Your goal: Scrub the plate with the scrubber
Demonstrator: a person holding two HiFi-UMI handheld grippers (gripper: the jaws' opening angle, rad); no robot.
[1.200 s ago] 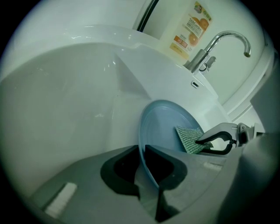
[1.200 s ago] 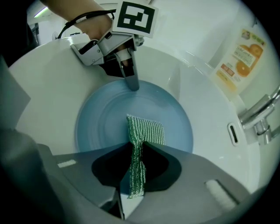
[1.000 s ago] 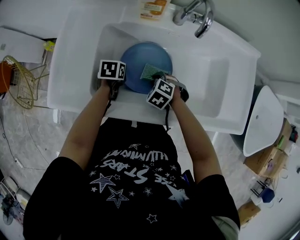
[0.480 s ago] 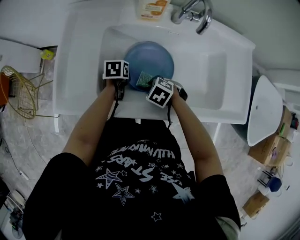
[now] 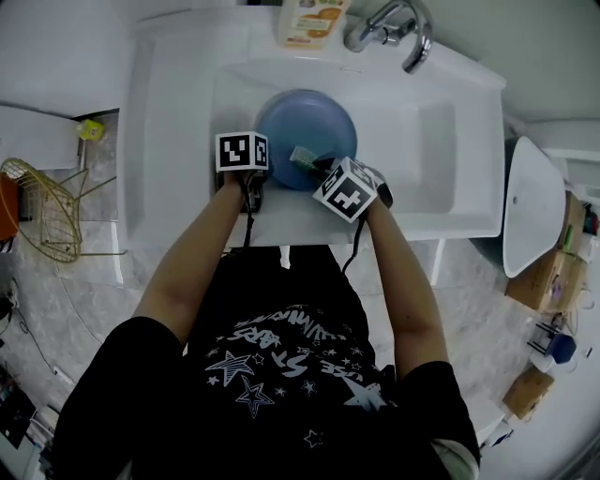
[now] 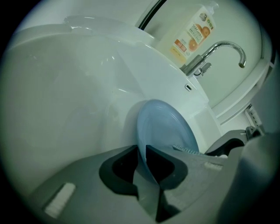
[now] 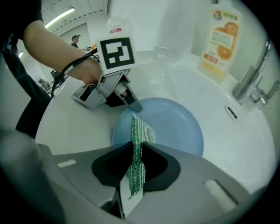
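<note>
The right gripper point(image 7: 136, 154) has its jaws closed on the scrubber point(image 7: 139, 140), a thin green pad of woven mesh with a ribbed, faintly glittering weave, held standing on edge. Its lower end hangs down between the jaws, and its free upper corner reaches out over the near part of the plate point(image 7: 175, 124). Whether the mesh presses on the plate's surface cannot be told. Just to the left, the left gripper point(image 6: 146, 154) is clamped on the plate's rim, with one jaw on the upper face and one beneath. From the right gripper view its dark jaw tips bite the near-left edge, with the marker cube above them and a bare hand point(image 7: 89, 70) behind. The plate is round, shallow and a plain pale blue, with a smooth matte face and a thin lip, and it looks uniform in colour across its surface. It sits in the left part of the white sink point(image 5: 281, 217), close to the basin's left and back walls. Beyond it, on the sink's back ledge, stands a soap bottle point(image 5: 309, 21) with an orange fruit label, and just to its right is a curved chrome faucet point(image 5: 405, 36).
</note>
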